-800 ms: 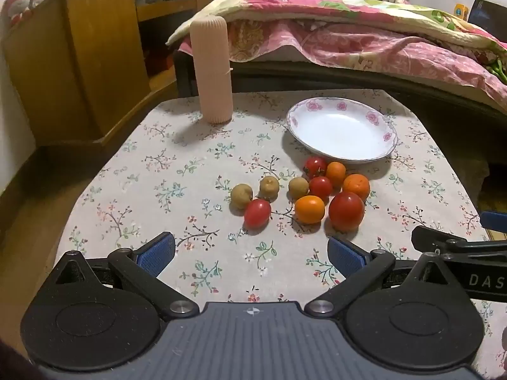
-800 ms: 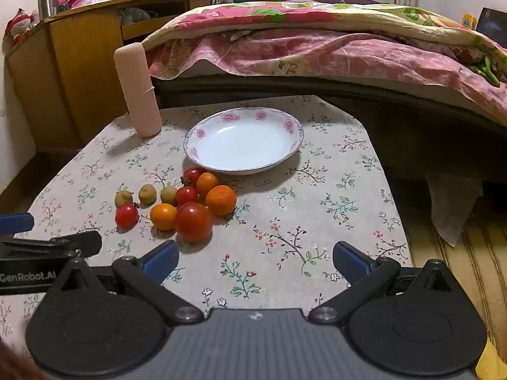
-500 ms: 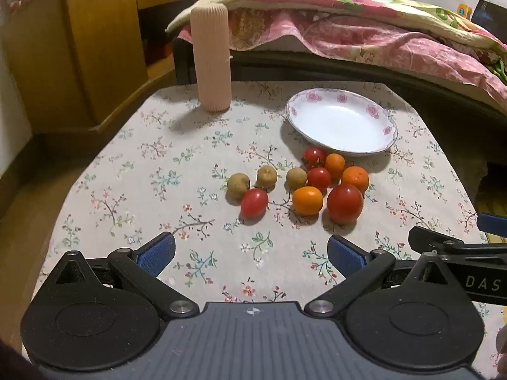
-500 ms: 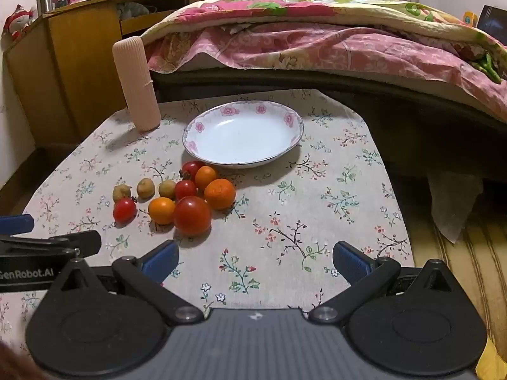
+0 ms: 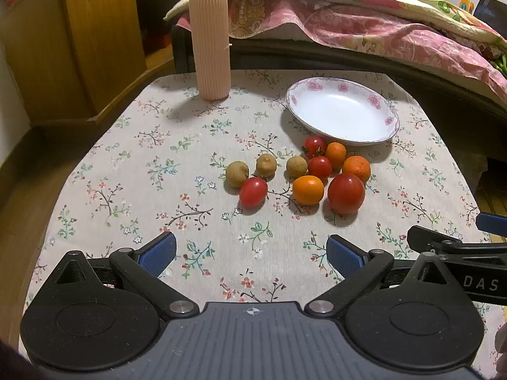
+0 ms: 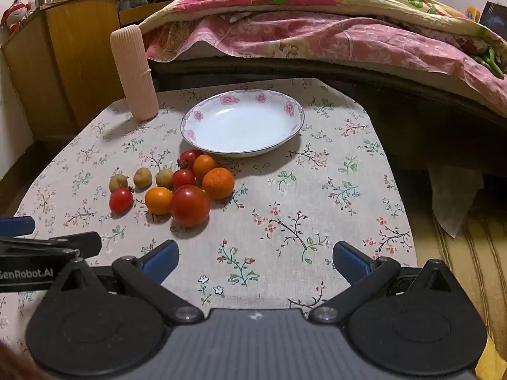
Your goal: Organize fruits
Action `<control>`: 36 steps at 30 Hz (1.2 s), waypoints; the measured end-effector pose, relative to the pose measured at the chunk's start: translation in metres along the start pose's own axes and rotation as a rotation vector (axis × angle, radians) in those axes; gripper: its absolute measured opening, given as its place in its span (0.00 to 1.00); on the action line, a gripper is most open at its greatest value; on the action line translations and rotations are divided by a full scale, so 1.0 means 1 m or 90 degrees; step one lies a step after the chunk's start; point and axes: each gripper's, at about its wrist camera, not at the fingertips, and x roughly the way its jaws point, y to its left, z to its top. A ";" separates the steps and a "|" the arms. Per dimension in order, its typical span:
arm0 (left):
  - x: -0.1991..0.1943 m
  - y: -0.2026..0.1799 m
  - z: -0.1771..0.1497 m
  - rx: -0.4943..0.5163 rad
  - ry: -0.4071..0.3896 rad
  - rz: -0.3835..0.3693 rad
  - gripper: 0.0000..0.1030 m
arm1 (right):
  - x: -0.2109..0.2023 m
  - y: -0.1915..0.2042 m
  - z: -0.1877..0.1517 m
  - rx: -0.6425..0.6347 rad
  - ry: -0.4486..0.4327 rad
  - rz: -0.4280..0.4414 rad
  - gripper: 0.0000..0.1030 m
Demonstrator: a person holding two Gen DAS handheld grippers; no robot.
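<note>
Floral-clothed table (image 5: 133, 171) by a bed: from the left wrist, left gripper (image 5: 250, 250) is seen spread and empty, fruits (image 5: 298, 174) clustered beside the bare plate (image 5: 342, 88); from the right wrist, right gripper (image 6: 255, 261) likewise spread, nothing sorted yet.

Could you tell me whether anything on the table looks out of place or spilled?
Nothing looks spilled or damaged. The fruits lie loose on the tablecloth beside the plate, which holds nothing, and the pink holder stands upright.

"DAS" — on the right gripper (image 5: 456, 247); "GenRobot.AI" — on the left gripper (image 6: 47, 247).
</note>
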 end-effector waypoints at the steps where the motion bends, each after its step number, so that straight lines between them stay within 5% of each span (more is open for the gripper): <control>1: 0.000 0.000 0.000 0.000 0.000 0.000 0.99 | 0.000 0.001 0.000 0.000 0.001 -0.002 1.00; 36: 0.002 -0.001 0.000 0.017 0.010 0.002 0.98 | 0.002 0.001 -0.001 0.008 0.007 0.007 1.00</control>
